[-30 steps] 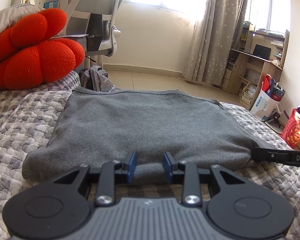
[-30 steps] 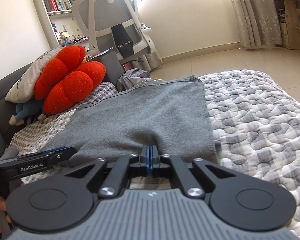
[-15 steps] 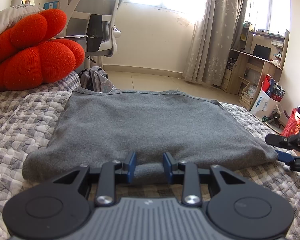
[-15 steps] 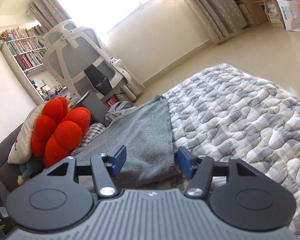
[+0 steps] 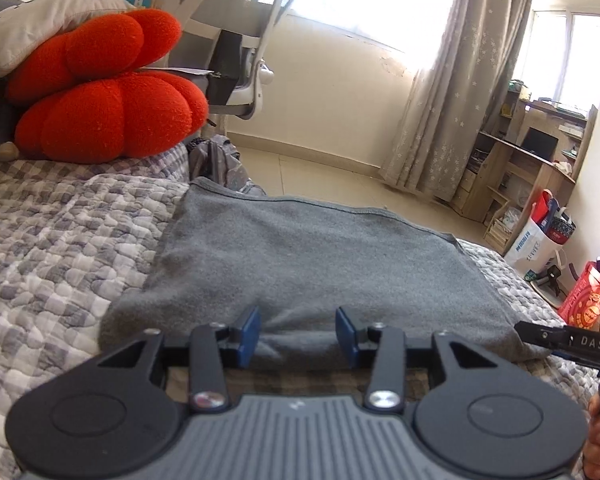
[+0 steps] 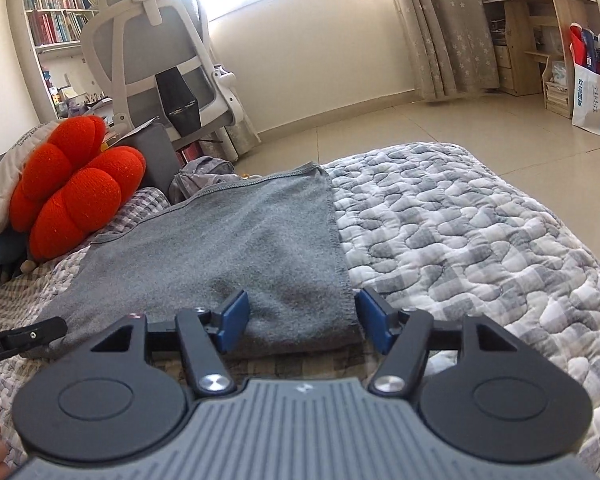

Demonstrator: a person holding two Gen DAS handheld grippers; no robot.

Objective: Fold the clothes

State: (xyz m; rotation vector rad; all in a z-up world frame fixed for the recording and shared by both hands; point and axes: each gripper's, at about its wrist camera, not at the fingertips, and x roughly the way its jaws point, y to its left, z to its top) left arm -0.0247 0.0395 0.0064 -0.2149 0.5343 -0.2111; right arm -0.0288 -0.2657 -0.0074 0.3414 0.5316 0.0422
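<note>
Grey fleece garment (image 5: 320, 264), folded flat, is being displayed on the quilted bed (image 6: 480, 240); its near edge is being straddled by the released left tool (image 5: 298, 334) and right tool (image 6: 300, 320).

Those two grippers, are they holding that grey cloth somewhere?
No. Left gripper and right gripper are both open, straddling the grey cloth's near folded edge.

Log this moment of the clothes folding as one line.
stage: near edge of folded grey garment on quilt | left gripper: open, at edge | right gripper: open, straddling near right corner | nothing gripped
</note>
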